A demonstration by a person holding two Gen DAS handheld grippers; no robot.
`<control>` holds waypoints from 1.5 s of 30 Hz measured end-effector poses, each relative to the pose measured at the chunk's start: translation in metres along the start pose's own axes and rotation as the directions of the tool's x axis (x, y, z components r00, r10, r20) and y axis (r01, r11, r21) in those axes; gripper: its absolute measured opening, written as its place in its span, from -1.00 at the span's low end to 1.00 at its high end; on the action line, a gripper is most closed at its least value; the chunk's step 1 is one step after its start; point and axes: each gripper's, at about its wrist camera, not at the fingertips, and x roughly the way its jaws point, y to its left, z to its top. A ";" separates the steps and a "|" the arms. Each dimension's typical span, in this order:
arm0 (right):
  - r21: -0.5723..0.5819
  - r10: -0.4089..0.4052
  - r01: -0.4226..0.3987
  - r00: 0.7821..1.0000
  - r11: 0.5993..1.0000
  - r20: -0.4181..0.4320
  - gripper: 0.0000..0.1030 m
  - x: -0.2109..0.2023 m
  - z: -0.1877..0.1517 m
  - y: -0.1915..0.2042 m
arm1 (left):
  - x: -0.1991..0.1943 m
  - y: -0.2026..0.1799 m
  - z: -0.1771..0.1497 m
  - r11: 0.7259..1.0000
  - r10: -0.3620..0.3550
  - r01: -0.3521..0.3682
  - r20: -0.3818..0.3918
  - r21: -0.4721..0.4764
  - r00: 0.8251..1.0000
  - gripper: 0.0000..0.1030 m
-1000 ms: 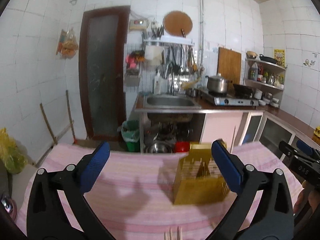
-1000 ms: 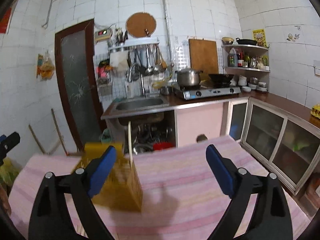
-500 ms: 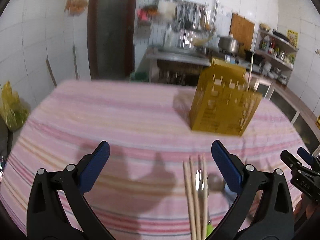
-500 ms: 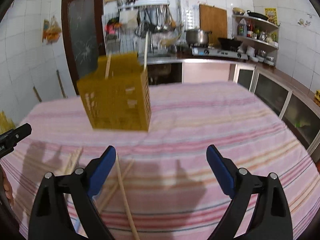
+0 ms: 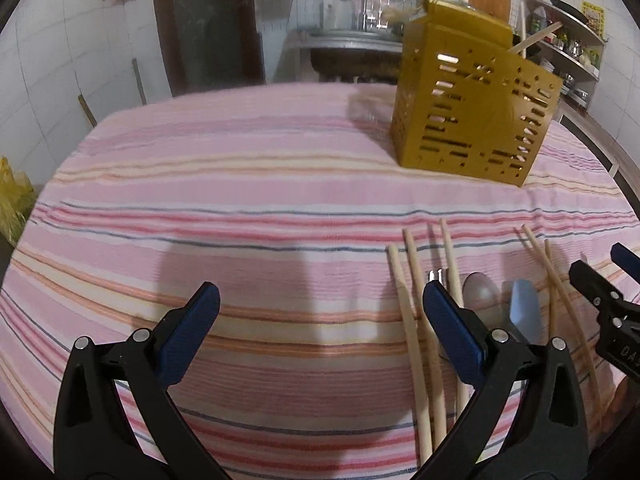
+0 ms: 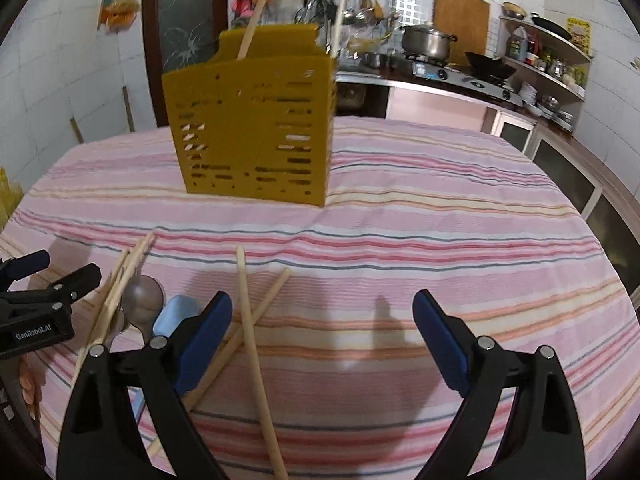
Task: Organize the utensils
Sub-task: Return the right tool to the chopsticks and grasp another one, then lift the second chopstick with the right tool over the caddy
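Note:
A yellow slotted utensil holder [image 5: 472, 108] [image 6: 252, 120] stands on the pink striped tablecloth [image 5: 240, 200], with two chopsticks [image 6: 250, 34] sticking out of its top. Several wooden chopsticks [image 5: 416, 312] [image 6: 250, 328], a metal spoon [image 5: 480, 292] [image 6: 142, 300] and a pale blue spoon [image 5: 524, 312] [image 6: 172, 316] lie loose on the cloth nearer me. My left gripper [image 5: 320, 320] hovers open just left of them, its right finger over the chopsticks. My right gripper [image 6: 322, 328] hangs open, its left finger over two crossed chopsticks. Neither holds anything.
Behind the table are a steel sink [image 5: 348, 40], a counter with a stove and pot [image 6: 428, 42], shelves [image 6: 548, 64] and a dark door [image 5: 204, 20]. The table's right edge [image 6: 600, 248] borders glass-fronted cabinets. A yellow bag [image 5: 12, 196] sits at the far left.
Both grippers have tipped downward and come closer to the table. The loose chopsticks and spoons now lie right by the fingertips, and the holder looks nearer. Both stay open.

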 end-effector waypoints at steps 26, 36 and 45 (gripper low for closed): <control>0.137 0.037 -0.024 0.995 0.990 -0.097 -0.64 0.014 -0.010 -0.022 | 0.014 -0.014 -0.005 0.997 -0.019 0.022 -0.051 0.070 0.998 0.39; 0.171 0.033 -0.013 0.993 0.985 -0.115 -0.63 0.026 -0.001 -0.033 | 0.010 -0.024 -0.004 0.996 -0.037 0.043 -0.077 0.077 0.996 -0.10; 0.156 0.018 0.007 0.988 0.988 -0.154 -0.80 0.045 0.017 -0.032 | 0.014 -0.028 0.007 0.994 -0.081 0.090 -0.135 0.062 0.988 -0.86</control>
